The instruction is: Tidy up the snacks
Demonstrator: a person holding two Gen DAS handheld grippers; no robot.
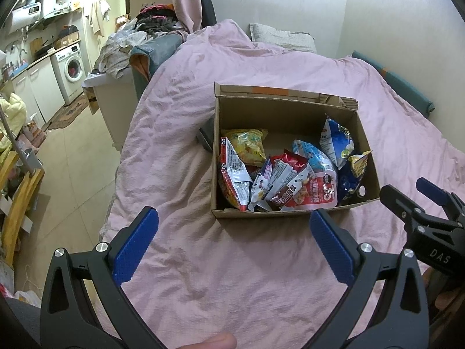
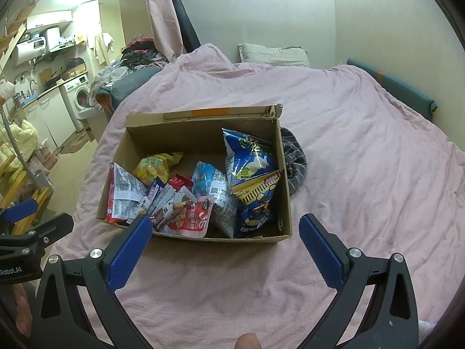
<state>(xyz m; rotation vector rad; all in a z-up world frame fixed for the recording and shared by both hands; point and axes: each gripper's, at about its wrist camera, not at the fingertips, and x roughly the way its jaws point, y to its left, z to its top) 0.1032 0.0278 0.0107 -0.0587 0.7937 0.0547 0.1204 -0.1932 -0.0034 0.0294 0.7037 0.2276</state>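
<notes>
An open cardboard box (image 1: 287,110) (image 2: 200,129) sits on a pink bedsheet and holds several snack bags. Among them are a yellow bag (image 1: 250,145) (image 2: 155,165), a red and white bag (image 1: 234,174) (image 2: 123,195), a light blue bag (image 1: 315,157) (image 2: 210,181) and a blue bag (image 1: 337,139) (image 2: 250,157). My left gripper (image 1: 232,221) is open and empty, just in front of the box. My right gripper (image 2: 225,226) is open and empty at the box's near edge; it also shows at the right of the left wrist view (image 1: 412,200).
A dark striped cloth (image 2: 295,163) lies against the box's right side. A dark object (image 1: 207,136) lies by its left side. A pillow (image 2: 273,53) lies at the bed's head. The bed's left edge drops to a tiled floor (image 1: 75,157) with a washing machine (image 1: 71,68).
</notes>
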